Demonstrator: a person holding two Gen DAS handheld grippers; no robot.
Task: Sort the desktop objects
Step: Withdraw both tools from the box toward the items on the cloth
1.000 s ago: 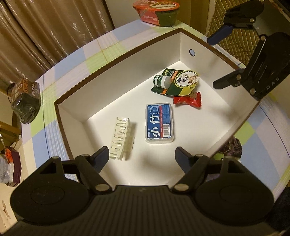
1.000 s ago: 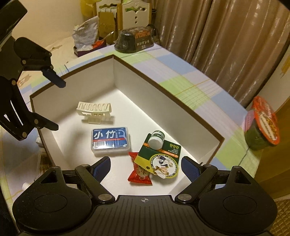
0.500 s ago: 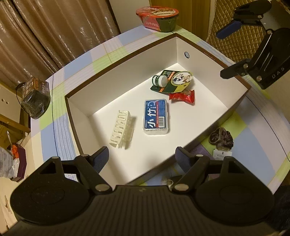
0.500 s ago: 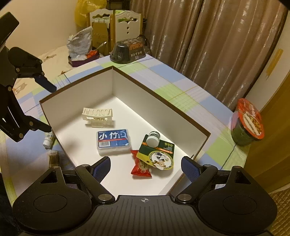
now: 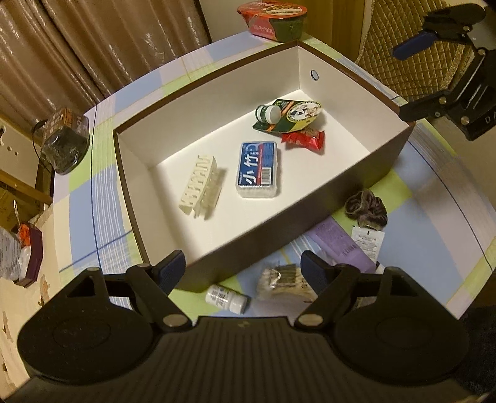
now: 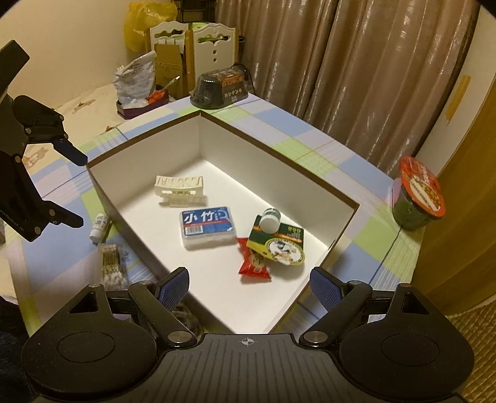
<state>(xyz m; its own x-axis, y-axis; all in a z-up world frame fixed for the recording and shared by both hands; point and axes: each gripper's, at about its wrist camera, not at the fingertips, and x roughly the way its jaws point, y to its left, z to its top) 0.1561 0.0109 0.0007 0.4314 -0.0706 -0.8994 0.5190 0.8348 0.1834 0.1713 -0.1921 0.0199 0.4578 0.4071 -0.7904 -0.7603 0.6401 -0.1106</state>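
A brown box with white inside [image 5: 400, 145] [image 6: 341, 229] holds a cream hair claw [image 5: 198, 186] [image 6: 179, 189], a blue floss case [image 5: 259, 169] [image 6: 207, 226], a red snack packet [image 5: 305, 139] [image 6: 252, 263] and a green carded bottle [image 5: 285, 113] [image 6: 276, 241]. Outside its near wall lie a white bottle [image 5: 226, 299] [image 6: 99, 224], a cotton swab pack [image 5: 283, 282] [image 6: 111, 266], a dark scrunchie [image 5: 365, 209] and a tagged purple packet [image 5: 347, 248]. My left gripper [image 5: 243, 268] hangs open above the box's near edge. My right gripper [image 6: 249, 285] is open over the opposite end.
A red-lidded noodle cup [image 5: 274, 18] [image 6: 418, 195] stands on the checked tablecloth [image 5: 80, 198] at the far corner. A dark wrapped bowl [image 5: 63, 142] [image 6: 221, 85] sits at another corner. Curtains hang behind; chairs and bags stand beyond the table.
Both grippers have pulled up and back from the box, still open. More of the tablecloth shows now, with the white bottle, swab pack, scrunchie and purple packet outside the box.
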